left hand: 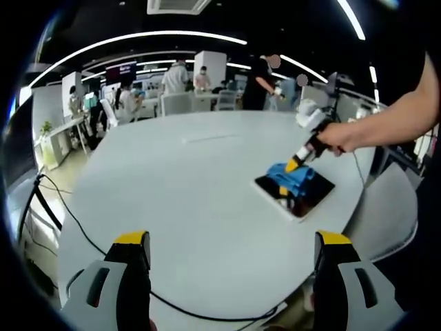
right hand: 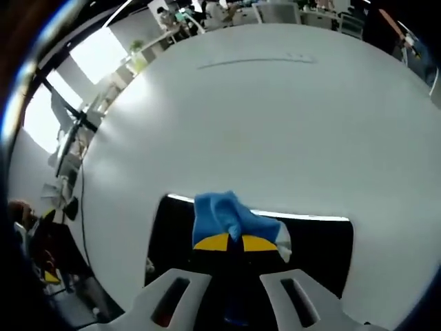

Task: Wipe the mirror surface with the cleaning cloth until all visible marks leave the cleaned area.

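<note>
The mirror [left hand: 295, 195] lies flat on my round white bench [left hand: 200, 200], toward its right side, a dark rectangle turned cornerwise in the left gripper view; in the right gripper view its long axis runs across the picture [right hand: 317, 252] with the far edge catching a bright line of light. The blue cleaning cloth [right hand: 231, 217] sits bunched on the glass, nearer the mirror's far edge, and my right gripper [right hand: 229, 243] has its yellow-tipped jaws pressed together on the cloth's near fold, pinching it against the mirror. In the left gripper view that same gripper [left hand: 298, 163] slants down onto the cloth [left hand: 289, 176] from the upper right, my hand [left hand: 337, 138] wrapped round its handle and my forearm stretching off toward the right edge. My left gripper [left hand: 231, 252] hangs over the bench's near edge, well apart from the mirror, its jaws spread wide with nothing between them. A black cable [left hand: 76, 221] trails across the bench's near left part. Beyond the bench stand white chairs [left hand: 178, 103] and several people at other desks.
</note>
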### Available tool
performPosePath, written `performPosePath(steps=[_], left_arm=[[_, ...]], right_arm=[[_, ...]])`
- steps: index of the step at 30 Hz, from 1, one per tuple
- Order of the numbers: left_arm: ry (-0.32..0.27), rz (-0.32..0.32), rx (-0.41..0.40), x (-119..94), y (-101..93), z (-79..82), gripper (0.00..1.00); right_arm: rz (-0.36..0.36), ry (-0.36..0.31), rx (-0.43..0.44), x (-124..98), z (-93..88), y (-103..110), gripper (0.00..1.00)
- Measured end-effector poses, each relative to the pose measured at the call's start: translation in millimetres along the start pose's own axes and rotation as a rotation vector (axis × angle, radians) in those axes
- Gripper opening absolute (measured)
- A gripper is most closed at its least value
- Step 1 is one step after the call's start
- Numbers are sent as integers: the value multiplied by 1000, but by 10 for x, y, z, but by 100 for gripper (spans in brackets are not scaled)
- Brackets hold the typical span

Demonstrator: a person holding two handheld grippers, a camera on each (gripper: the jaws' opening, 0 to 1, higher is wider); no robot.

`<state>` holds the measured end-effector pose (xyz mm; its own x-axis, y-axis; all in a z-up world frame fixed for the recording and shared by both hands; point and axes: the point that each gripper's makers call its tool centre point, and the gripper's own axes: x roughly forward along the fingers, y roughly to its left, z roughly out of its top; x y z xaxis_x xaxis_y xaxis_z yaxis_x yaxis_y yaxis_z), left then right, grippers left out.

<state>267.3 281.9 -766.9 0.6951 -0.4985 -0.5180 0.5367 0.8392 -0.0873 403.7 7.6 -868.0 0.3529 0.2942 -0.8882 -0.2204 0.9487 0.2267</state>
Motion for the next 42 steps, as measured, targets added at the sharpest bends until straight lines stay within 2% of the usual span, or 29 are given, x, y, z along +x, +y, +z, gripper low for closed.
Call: performPosePath(steps=[13, 20, 22, 42], left_arm=[[-3, 4, -7, -48, 13, -40, 100], [-2, 4, 2, -62, 58, -33, 100], [0, 0, 5, -56, 51, -23, 100], [-2, -8, 11, 7, 25, 36, 100]], right_arm=[[35, 21, -54, 115, 81, 435, 0], [52, 32, -62, 198, 155, 556, 0], [45, 40, -88, 223, 140, 621, 0], [48, 37, -112, 197, 118, 636, 0]])
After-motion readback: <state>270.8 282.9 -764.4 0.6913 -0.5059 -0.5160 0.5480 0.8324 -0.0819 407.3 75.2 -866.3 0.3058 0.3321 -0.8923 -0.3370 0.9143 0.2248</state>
